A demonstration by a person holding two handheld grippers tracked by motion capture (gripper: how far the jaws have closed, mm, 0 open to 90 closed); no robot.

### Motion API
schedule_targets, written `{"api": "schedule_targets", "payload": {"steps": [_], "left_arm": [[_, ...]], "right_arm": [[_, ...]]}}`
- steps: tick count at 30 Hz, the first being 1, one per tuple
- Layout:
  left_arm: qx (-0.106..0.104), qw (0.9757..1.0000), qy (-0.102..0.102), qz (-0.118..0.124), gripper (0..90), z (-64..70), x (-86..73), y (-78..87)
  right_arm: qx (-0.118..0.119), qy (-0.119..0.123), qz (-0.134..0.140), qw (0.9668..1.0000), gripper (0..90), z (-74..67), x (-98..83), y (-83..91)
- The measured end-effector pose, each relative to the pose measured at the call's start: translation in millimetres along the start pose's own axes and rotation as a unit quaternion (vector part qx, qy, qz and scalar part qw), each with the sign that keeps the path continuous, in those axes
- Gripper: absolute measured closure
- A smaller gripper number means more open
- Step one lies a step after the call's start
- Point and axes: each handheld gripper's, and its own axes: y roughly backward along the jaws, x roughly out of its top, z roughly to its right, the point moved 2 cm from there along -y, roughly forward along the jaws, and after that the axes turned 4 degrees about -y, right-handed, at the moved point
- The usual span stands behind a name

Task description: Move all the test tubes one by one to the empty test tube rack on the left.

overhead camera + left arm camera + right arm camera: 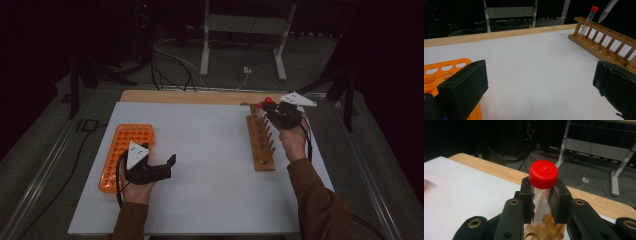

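Red-capped tube (543,187) is sitting clamped just under its cap between the closed jaws of the right gripper (543,202), directly above the wooden rack (260,142). Another capped tube (589,18) is leaning in that rack's far end. Left gripper (160,167) is resting wide open and empty beside the orange rack (120,150), well apart from the wooden rack across the white mat (210,150).

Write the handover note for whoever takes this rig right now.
Right gripper: shut on a red-capped tube, gripped just under the cap, above the far end of the wooden rack.
Left gripper: open, holding nothing, beside the orange rack on the white mat.
Another red-capped tube leans in the wooden rack's far end.
Done: one tube gripped and clear of the wooden rack. No tubes visible in the orange rack's holes.
Left: probably carry the held tube to the orange rack, then fetch the other.
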Motion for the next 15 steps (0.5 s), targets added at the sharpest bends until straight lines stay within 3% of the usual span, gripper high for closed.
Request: {"api": "schedule_targets", "payload": {"steps": [7,15], "left_arm": [[-0.001,1.0000,-0.003,-0.001,0.6,1.4,0.3,-1.0],[-0.007,0.9999,-0.010,-0.003,0.6,8.8,4.2,-2.7]], "right_arm": [[0.035,0.015,-0.005,0.9993,75.2,-16.6,1.2,16.6],[0.094,0.020,-0.005,0.9954,75.1,-44.4,-1.4,27.4]]}}
